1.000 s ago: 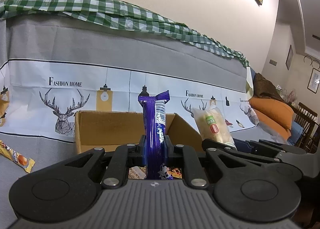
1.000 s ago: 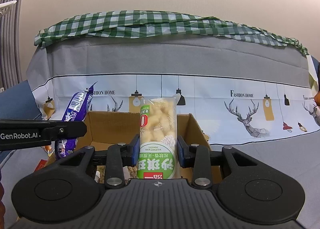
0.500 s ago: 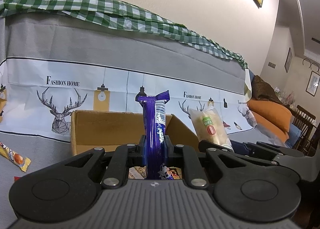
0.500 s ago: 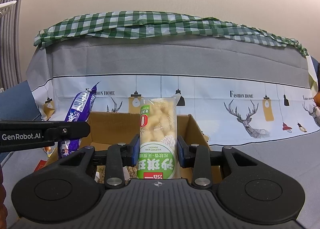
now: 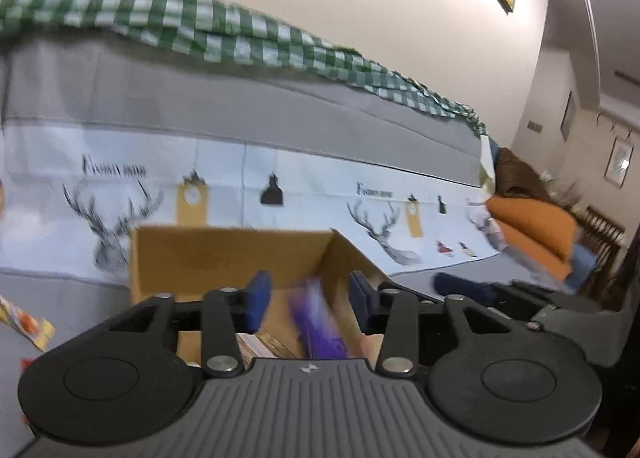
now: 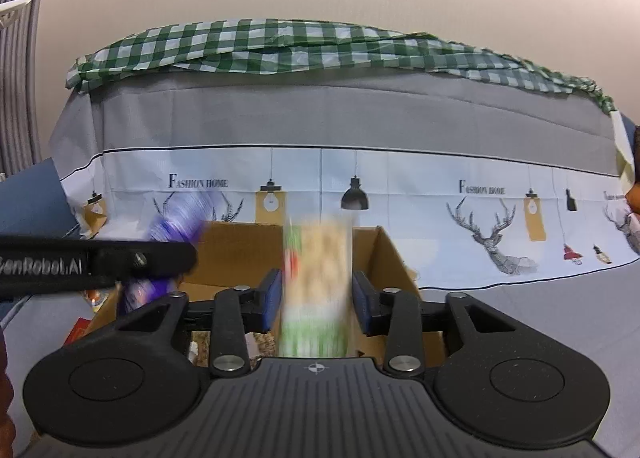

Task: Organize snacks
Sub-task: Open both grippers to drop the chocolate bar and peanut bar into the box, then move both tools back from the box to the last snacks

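Note:
Both grippers hang over an open cardboard box [image 5: 224,250] [image 6: 240,250]. My left gripper [image 5: 306,296] has its jaws opening; a blurred purple snack packet [image 5: 316,322] drops free between the blue pads into the box. From the right wrist view that purple packet [image 6: 176,218] shows behind the left gripper's finger. My right gripper [image 6: 316,296] is also opening. A blurred white-and-green bag of puffed snacks [image 6: 316,286] falls between its pads, which stand clear of it on both sides.
A grey and white deer-print cloth [image 6: 500,218] covers the surface and the backrest, with a green checked cloth [image 6: 300,42] on top. An orange snack wrapper [image 5: 24,322] lies left of the box. Orange cushions [image 5: 532,230] sit far right.
Both grippers have opened and let go of their snacks. The purple packet and the white-green bag have slipped down from the pads toward the box. Neither hand has shifted.

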A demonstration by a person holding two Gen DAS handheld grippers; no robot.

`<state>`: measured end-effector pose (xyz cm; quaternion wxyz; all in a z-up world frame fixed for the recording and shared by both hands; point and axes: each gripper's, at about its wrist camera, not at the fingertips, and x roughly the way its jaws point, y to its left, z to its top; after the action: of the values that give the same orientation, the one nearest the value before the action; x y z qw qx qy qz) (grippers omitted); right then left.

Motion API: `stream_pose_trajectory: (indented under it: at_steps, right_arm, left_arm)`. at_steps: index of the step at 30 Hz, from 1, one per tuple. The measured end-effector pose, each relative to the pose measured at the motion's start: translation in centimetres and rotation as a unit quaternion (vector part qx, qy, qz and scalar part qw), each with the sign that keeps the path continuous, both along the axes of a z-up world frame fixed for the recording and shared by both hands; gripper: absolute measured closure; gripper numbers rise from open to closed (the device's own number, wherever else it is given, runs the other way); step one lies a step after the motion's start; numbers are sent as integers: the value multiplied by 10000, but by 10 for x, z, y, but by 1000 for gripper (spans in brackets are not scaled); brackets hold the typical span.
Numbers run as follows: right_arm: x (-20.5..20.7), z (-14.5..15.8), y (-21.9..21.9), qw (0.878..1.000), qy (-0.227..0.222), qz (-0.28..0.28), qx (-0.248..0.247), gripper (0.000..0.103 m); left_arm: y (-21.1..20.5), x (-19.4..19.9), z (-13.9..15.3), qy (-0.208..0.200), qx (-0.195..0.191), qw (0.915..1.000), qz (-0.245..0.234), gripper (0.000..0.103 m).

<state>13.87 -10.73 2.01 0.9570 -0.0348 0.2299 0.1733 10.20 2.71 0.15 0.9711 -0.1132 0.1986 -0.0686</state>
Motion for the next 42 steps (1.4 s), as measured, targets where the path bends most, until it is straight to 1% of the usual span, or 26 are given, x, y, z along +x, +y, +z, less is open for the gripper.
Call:
stream_pose_trajectory:
  at_steps: [1, 2, 5, 7, 9, 12, 14, 19, 22, 23, 26, 28, 30, 31, 33, 34, 35, 36, 37, 38, 39, 40, 41, 42]
  right_arm:
    - [0, 0, 0, 10000, -14, -49, 15, 42]
    - [1, 1, -1, 10000, -1, -85, 47, 40]
    - [1, 0, 0, 9999, 32, -137, 62, 37]
    - [1, 0, 1, 9998, 29, -160, 78, 36]
    - [0, 0, 2, 9998, 36, -171, 104, 33]
    - [-2, 0, 6, 9997, 71, -202, 131, 32]
    - [-4, 1, 9, 9996, 105, -214, 181, 31]
    - [-15, 4, 23, 9993, 169, -181, 285, 30]
    - [-22, 5, 34, 9993, 172, -123, 317, 30]
    - [-24, 4, 38, 9992, 178, -104, 331, 30]
    - [-28, 4, 50, 9989, 207, -54, 412, 30]
    - [-30, 5, 58, 9983, 244, 6, 537, 31]
    - [-33, 5, 66, 9977, 270, 90, 609, 31]
    - [-35, 5, 71, 9975, 278, 158, 632, 32]
    - [-39, 4, 81, 9971, 300, 293, 628, 39]
    - [-40, 3, 87, 9970, 311, 351, 617, 45]
    - [-42, 3, 92, 9969, 292, 390, 612, 54]
    - [-43, 2, 95, 9969, 265, 425, 606, 57]
    - [-45, 2, 99, 9969, 235, 464, 590, 63]
    - [-46, 2, 103, 9969, 221, 491, 573, 69]
    - [-47, 1, 107, 9968, 214, 525, 571, 71]
    - [-48, 1, 110, 9966, 201, 562, 575, 73]
    - [-49, 0, 113, 9964, 185, 610, 562, 73]
    - [-49, -1, 119, 9961, 172, 684, 532, 73]
  left_arm:
    - [1, -1, 1, -18, -15, 10000, 17, 55]
    - [4, -1, 0, -7, -80, 10000, 42, 55]
    - [11, -2, -1, 15, -159, 9997, 168, 55]
    - [15, -5, 0, -34, -159, 9996, 223, 55]
    - [19, -8, 0, -57, -111, 9996, 248, 55]
    - [21, -19, 0, -204, 179, 9988, 411, 51]
    - [22, -29, 1, -311, 347, 9981, 415, 45]
    - [30, -54, 4, -343, 690, 9965, 323, 42]
    - [39, -70, 6, -376, 921, 9943, 385, 41]
    - [44, -74, 8, -398, 919, 9941, 424, 41]
    - [66, -77, 20, -334, 687, 9958, 513, 41]
    - [81, -70, 32, -292, 676, 9958, 537, 41]
    - [97, -57, 44, -220, 706, 9946, 725, 41]
    - [108, -50, 49, -189, 625, 9942, 852, 41]
    - [126, -40, 53, -204, 398, 9945, 952, 49]
    - [135, -38, 50, -260, 336, 9940, 1007, 63]
    - [143, -38, 44, -324, 364, 9927, 1103, 78]
    - [149, -41, 34, -382, 435, 9905, 1245, 83]
    - [155, -45, 23, -406, 472, 9890, 1341, 89]
    - [161, -46, 8, -230, 511, 9885, 1408, 97]
    - [166, -37, 1, 275, 681, 9856, 1521, 102]
    - [169, -34, -1, 408, 827, 9811, 1702, 103]
    - [175, -33, -1, 361, 776, 9818, 1698, 103]
    - [181, -33, 0, 291, 633, 9842, 1629, 103]
